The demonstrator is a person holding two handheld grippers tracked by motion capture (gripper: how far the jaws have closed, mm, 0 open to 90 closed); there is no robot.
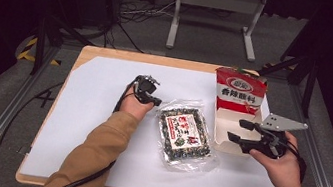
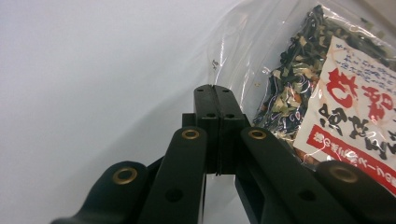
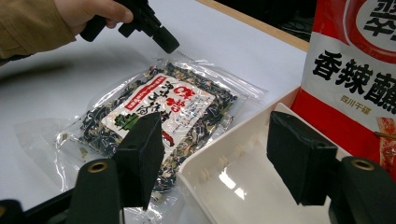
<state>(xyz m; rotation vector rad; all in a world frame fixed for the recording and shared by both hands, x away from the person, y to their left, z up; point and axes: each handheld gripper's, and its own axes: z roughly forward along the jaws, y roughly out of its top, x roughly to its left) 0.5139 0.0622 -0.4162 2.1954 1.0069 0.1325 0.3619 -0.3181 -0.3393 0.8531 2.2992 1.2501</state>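
A clear bag of dark dried mix with a red and white label (image 1: 184,136) (image 2: 327,93) (image 3: 159,105) lies flat on the white sheet. My left gripper (image 1: 154,101) (image 2: 215,91) (image 3: 166,39) is shut with nothing between its jaws, its tip at the bag's far left corner, just over the clear edge. To the right stands a white tray (image 1: 224,125) (image 3: 233,186) with a red and white packet (image 1: 238,89) (image 3: 355,70) upright in it. My right gripper (image 1: 236,129) (image 3: 215,140) is open and straddles the tray's near left rim, with one jaw over the bag and one over the tray.
A white sheet (image 1: 95,112) covers most of the wooden table (image 1: 110,54), whose edges run close to the tray on the right. Behind the table, a grey metal stand (image 1: 215,10) and cables (image 1: 131,14) lie on the floor.
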